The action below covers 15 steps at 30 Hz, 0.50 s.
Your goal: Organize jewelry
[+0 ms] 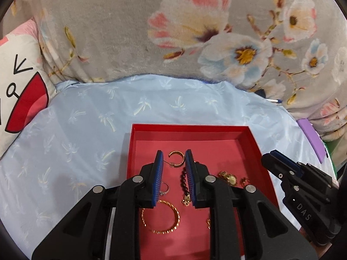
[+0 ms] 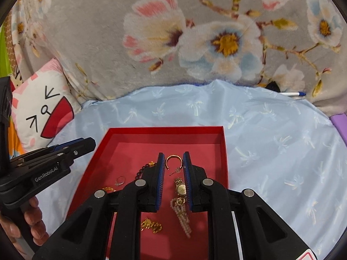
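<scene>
**A:** Where does the jewelry sit relative to the tongs?

**B:** All of it lies loose on the floor of the shallow red cardboard box [image 1: 190,130], which rests on the pale blue palm-print cloth [image 1: 86,119]. The left gripper [image 1: 173,162] hangs over the box's near-left part, and the open gold hoop earring with a post [image 1: 176,159] lies straight ahead, just beyond and between its fingertips. Seen from the right wrist, the same earring [image 2: 172,161] lies just ahead of the right gripper [image 2: 172,162] too.

**A:** So which is nearer?

**B:** Hard to call; both frame it about equally. I'd judge the left slightly better lined up, though fisheye distortion makes that uncertain.

**A:** How does the earring lie?

**B:** Flat, its gap toward the left in the left view, its thin post running crosswise to the left fingers.

**A:** And the jaws?

**B:** Both pairs stand parted by a moderate gap, holding nothing. Between the left fingers show a small silver ring [image 1: 164,189], a dark beaded strand [image 1: 184,184] and a large twisted gold bangle [image 1: 161,216]. Between the right fingers lie a small gold wristwatch [image 2: 181,187] and a pale pearl strand [image 2: 183,214]; whether the blue pads [image 2: 187,184] touch them, I can't tell.
</scene>
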Motion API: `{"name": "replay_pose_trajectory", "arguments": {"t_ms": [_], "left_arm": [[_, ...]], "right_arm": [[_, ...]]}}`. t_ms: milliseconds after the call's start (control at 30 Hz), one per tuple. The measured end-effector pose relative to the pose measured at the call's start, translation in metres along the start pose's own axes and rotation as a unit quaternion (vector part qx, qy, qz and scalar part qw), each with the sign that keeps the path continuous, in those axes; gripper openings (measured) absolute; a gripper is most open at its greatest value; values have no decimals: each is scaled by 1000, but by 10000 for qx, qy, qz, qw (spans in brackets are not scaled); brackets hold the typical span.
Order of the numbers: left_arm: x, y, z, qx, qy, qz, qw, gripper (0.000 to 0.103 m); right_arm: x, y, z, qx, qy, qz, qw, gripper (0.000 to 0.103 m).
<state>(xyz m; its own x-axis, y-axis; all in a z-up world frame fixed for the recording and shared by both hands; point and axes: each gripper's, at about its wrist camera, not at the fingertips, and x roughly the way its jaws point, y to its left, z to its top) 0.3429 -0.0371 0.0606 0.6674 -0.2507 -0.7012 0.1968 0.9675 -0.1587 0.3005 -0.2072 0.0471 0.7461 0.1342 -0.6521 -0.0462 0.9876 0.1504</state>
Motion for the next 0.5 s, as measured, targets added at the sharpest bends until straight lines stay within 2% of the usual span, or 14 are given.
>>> {"name": "replay_pose_trajectory", "arguments": {"t_ms": [200,500], "left_arm": [[32,5,1,-13,207,114,9997,20],[47,5,0,11,302,116,9995,20]], "right_arm": [[32,-7,-1,27,234,-40,9997,16],[47,-8,0,64,371,-22,9993,16]]}}
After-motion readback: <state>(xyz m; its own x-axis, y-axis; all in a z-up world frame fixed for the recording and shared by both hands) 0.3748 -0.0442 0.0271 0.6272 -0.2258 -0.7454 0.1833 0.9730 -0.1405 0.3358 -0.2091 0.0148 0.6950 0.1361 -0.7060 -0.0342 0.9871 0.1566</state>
